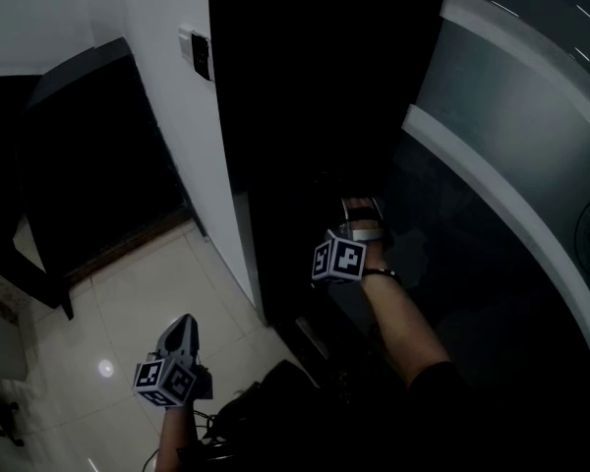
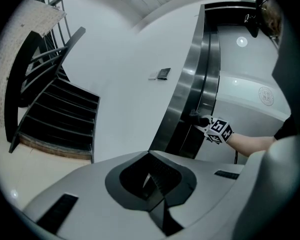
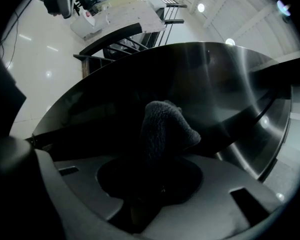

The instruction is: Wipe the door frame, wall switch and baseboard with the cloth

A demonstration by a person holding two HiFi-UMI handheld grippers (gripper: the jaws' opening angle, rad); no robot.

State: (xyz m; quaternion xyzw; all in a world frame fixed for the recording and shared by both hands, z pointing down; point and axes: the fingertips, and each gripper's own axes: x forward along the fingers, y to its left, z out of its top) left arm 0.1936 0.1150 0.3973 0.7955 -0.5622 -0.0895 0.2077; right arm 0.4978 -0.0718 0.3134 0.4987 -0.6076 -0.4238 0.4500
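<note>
Right claw (image 1: 362, 212) pinches cloth (image 3: 165, 126) against door frame (image 3: 140, 79) — left claw (image 2: 151, 180) closed.

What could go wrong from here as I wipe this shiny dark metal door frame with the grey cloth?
1. Only a small bunch of the grey fuzzy cloth sticks out of the right gripper, so hard pressing might let the jaws scrape the shiny dark metal door frame.
2. Wiping the black wall switch on the white wall could flip it by accident.

Head view: steeply down. Right gripper view: close on door frame (image 3: 215, 79). Left: far, same frame.
</note>
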